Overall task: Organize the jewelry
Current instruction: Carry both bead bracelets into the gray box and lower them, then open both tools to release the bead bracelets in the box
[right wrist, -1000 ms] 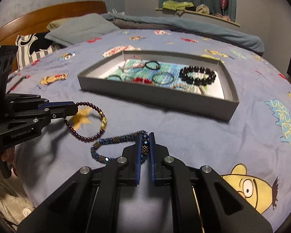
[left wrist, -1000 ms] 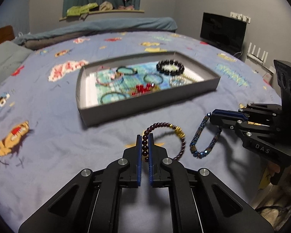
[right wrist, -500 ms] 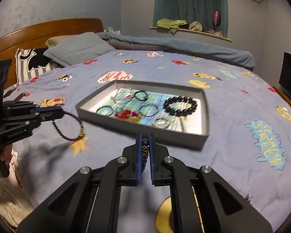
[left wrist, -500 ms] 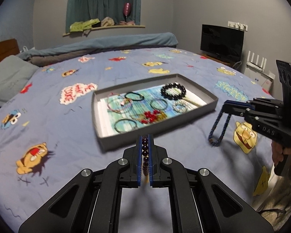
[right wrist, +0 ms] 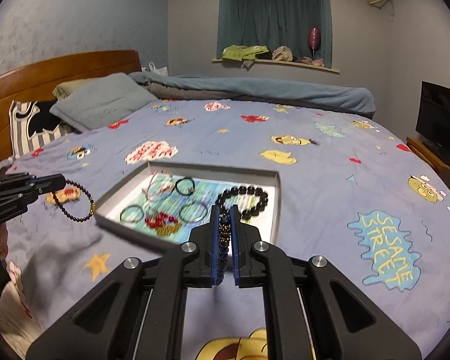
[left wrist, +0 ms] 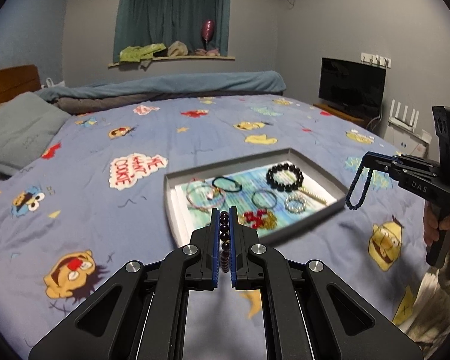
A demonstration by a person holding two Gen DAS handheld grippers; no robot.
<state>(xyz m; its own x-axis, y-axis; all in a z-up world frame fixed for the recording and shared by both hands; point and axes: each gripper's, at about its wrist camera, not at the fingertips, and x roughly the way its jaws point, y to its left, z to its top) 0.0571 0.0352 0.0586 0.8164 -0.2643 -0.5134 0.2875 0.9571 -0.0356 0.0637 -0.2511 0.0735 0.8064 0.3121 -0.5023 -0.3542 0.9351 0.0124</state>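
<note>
A shallow grey tray (left wrist: 315,165) (right wrist: 276,198) lies on the bed and holds several bracelets, among them a black bead bracelet (left wrist: 284,177) (right wrist: 243,201). My left gripper (left wrist: 224,214) is shut on a dark maroon bead bracelet (left wrist: 224,240), which hangs from it in the right wrist view (right wrist: 75,201), held above the bed just before the tray's near edge. My right gripper (right wrist: 225,210) is shut on a blue beaded bracelet (right wrist: 223,240), which dangles at the tray's right side in the left wrist view (left wrist: 357,189).
The bed has a blue cartoon-print sheet (left wrist: 75,180). A grey pillow (right wrist: 102,102) and wooden headboard (right wrist: 60,66) are at the far left. A rolled blue duvet (left wrist: 165,87) lies along the far side. A TV (left wrist: 352,87) stands beyond the bed's right edge.
Both grippers have lifted their bracelets off the sheet and risen higher. The tray now sits lower and closer beneath both grippers.
</note>
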